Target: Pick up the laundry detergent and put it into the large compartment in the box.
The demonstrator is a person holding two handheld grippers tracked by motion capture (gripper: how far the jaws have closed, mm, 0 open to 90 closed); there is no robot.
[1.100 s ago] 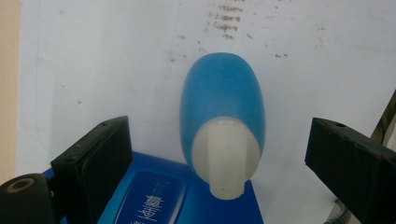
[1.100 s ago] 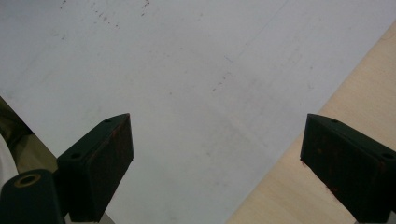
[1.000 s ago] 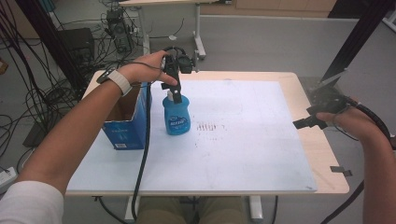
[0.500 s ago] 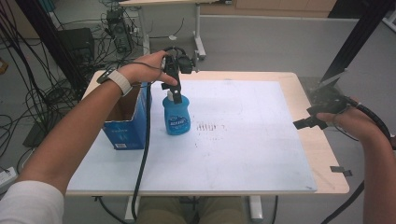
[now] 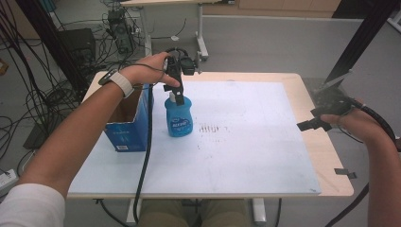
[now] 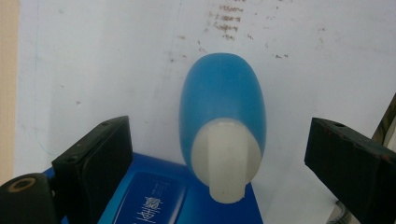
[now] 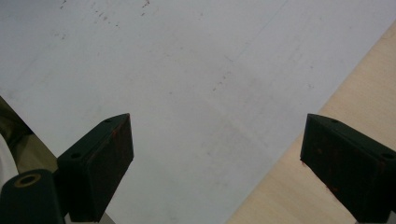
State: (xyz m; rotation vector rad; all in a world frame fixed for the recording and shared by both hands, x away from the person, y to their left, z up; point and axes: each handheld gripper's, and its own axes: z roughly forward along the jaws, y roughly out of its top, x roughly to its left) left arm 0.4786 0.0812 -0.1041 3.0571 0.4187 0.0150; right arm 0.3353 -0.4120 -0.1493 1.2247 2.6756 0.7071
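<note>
A blue bottle (image 5: 179, 120) with a white cap (image 5: 176, 98) stands upright on the white sheet (image 5: 246, 156), just right of a blue cardboard box (image 5: 126, 128). My left gripper (image 5: 175, 91) hangs directly over the cap, pointing down. In the left gripper view its jaws are open, one on each side of the bottle (image 6: 223, 100) and its cap (image 6: 226, 163), with clear gaps between them. My right gripper (image 5: 313, 125) hovers over the table's right edge, open and holding nothing. In the right gripper view, the right gripper (image 7: 215, 144) looks down on bare sheet and wood.
The open-topped blue box (image 6: 154, 198) sits at the sheet's left side. Faint dark marks (image 5: 213, 128) dot the sheet to the right of the bottle. A wooden table border (image 5: 328, 158) runs along the right. Cables and equipment lie on the floor behind the table.
</note>
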